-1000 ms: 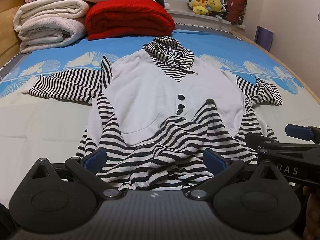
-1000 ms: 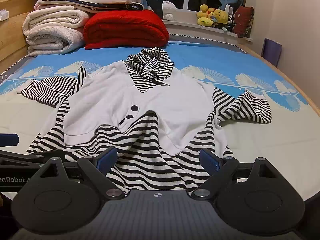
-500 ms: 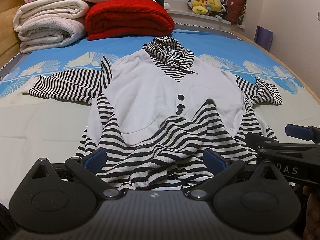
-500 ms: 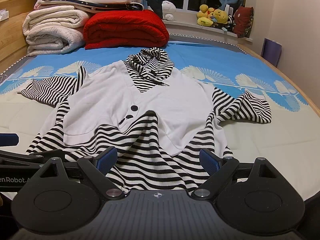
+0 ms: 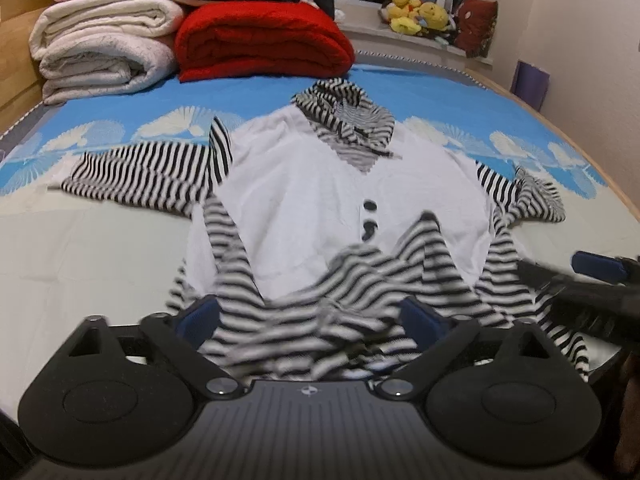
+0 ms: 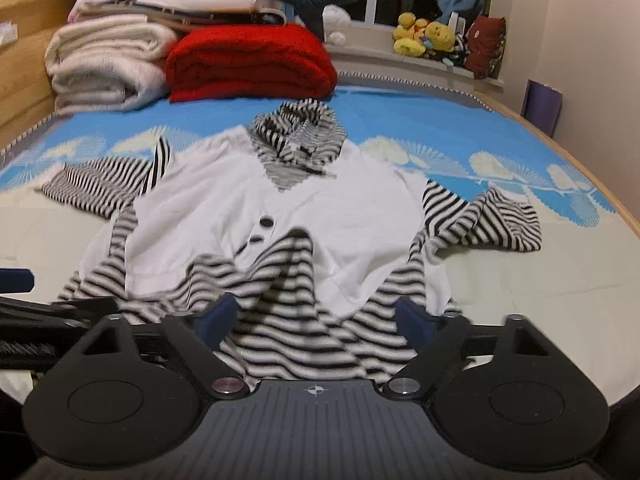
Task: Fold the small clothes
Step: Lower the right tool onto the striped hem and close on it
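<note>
The striped hooded top point(image 5: 352, 216) lies spread on the bed point(image 5: 100, 264), hem nearest. It looks soft, light and floppy. Left gripper point(image 5: 310, 320) and right gripper point(image 6: 316, 318) are closing, hem fabric between their jaws, neither visibly pinching yet; the hem corners seem best to grasp.

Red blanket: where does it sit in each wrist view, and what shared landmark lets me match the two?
Left wrist view: the red blanket lies folded at upper centre-left, beside the cream blankets.
Right wrist view: the red blanket is again at upper centre-left, right of the cream blankets.
Shared landmark: the striped hood of the garment, just in front of the blanket in both views.
</note>
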Available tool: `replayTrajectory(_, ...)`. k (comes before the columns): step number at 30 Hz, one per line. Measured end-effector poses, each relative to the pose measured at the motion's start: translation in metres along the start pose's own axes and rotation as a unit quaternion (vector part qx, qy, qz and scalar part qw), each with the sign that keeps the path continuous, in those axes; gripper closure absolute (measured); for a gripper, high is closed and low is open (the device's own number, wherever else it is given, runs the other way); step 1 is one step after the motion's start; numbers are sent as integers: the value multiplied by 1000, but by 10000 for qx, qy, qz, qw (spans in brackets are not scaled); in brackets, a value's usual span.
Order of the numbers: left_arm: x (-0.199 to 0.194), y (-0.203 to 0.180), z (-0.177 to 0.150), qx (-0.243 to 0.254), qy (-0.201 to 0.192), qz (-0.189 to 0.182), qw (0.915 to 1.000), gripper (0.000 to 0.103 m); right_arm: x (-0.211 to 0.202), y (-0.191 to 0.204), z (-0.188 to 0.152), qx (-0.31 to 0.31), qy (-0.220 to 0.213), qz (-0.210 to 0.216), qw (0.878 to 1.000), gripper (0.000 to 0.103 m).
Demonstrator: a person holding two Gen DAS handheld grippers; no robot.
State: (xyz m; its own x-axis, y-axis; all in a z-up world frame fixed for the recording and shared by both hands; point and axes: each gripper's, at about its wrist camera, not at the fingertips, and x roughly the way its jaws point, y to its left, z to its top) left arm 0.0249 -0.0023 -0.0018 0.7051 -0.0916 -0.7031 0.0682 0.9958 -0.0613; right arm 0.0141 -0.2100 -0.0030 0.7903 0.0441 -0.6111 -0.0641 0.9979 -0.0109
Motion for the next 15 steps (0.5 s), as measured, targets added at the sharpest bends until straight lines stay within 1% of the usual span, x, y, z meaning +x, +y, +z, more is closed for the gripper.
replayTrajectory(1,-3,10,9,85,-40,-110,9999,28,-2,-9,6,60,-64,92,9999,49)
replayTrajectory(2,-5,19,20,253,-71,-191,9995,35,-3,-19,14,127,-150,212,9996,57)
replayTrajectory(3,-6,26,29,461,-87,-235,9986,47,-5,-32,24,176,-259,328,9990,64)
replayTrajectory(4,-5,34,39,785,-112,-247,9965,53,-6,-46,35,197,-418,424,9980,64)
replayTrajectory(5,-2,42,47,1116,-86,-242,9934,55,-7,-60,46,151,-584,505,9969,64)
replayTrajectory(6,2,49,52,1293,-22,-237,9913,59,-5,-73,55,46,-702,547,9960,64)
replayTrajectory(7,10,59,57,1355,107,-241,9904,60,0,-85,62,-92,-694,556,9960,64)
replayTrajectory(9,29,81,56,1075,359,-302,9931,60,21,-107,67,-302,-339,573,9973,63)
replayTrajectory(10,40,92,50,780,480,-358,9952,60,34,-118,63,-320,-99,550,9979,62)
replayTrajectory(11,54,103,39,428,698,-414,9958,60,48,-128,55,-256,147,486,9984,62)
replayTrajectory(12,69,110,32,180,1120,-365,9929,60,62,-135,48,-105,492,382,9980,61)
replayTrajectory(13,85,114,27,-90,1631,-232,9863,60,78,-142,43,89,1021,330,9942,61)
replayTrajectory(14,91,116,25,-246,1813,-277,9827,60,87,-149,38,293,1225,435,9911,61)
replayTrajectory(15,95,114,24,-267,1895,-381,9808,59,93,-153,35,416,1332,534,9888,61)
